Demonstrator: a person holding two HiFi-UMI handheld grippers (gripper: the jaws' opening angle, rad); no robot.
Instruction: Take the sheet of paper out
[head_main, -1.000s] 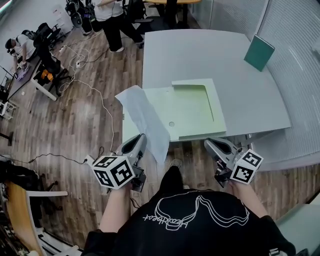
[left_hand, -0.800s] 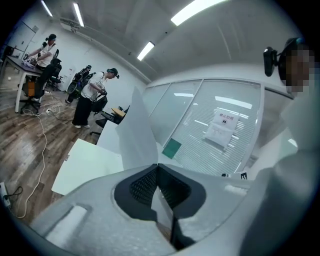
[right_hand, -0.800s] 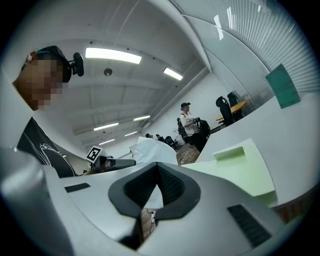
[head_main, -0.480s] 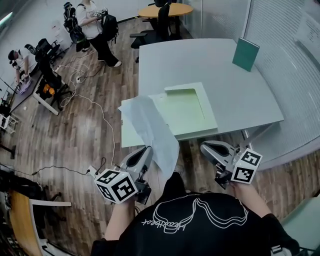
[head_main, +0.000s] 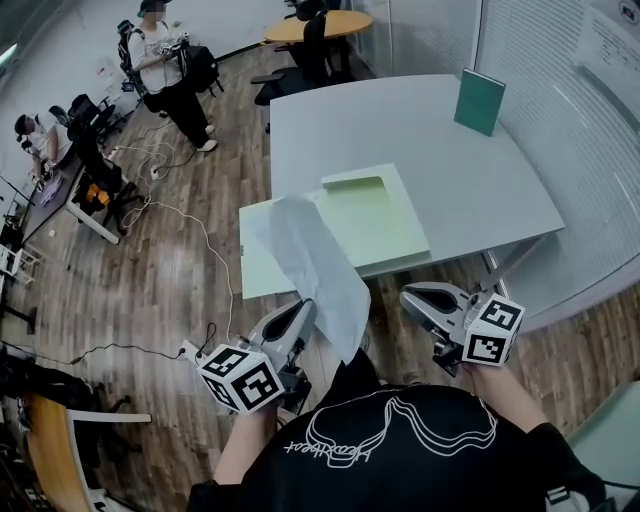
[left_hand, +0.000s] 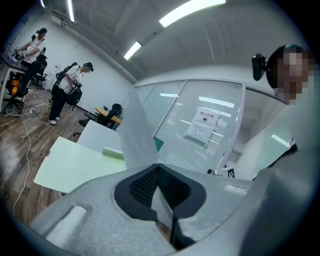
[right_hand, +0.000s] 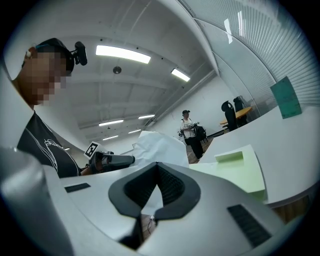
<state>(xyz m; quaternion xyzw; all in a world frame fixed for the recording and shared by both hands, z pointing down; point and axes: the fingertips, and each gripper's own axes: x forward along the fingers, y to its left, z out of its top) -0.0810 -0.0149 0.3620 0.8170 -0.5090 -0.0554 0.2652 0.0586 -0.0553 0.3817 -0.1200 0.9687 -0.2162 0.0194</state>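
Observation:
A white sheet of paper (head_main: 310, 260) arches up from my left gripper (head_main: 300, 312), which is shut on its near edge. The sheet's far end lies over the left part of the pale green folder (head_main: 385, 215) on the grey table (head_main: 400, 120). In the left gripper view the paper (left_hand: 136, 131) rises straight out of the closed jaws, with the folder (left_hand: 75, 162) beyond. My right gripper (head_main: 412, 297) is shut on nothing, off the table's near edge. Its own view shows the paper (right_hand: 160, 145), the left gripper (right_hand: 131, 159) and the folder (right_hand: 237, 170).
A dark green board (head_main: 479, 101) stands upright at the table's far right. Cables (head_main: 215, 250) trail over the wooden floor on the left. A person (head_main: 165, 60) stands at the back left and another (head_main: 35, 135) sits at a desk. Chairs (head_main: 300, 40) stand beyond the table.
Both grippers have drawn back from the table toward my body. The left one has pulled the paper along, so more of the sheet now hangs off the table's near edge.

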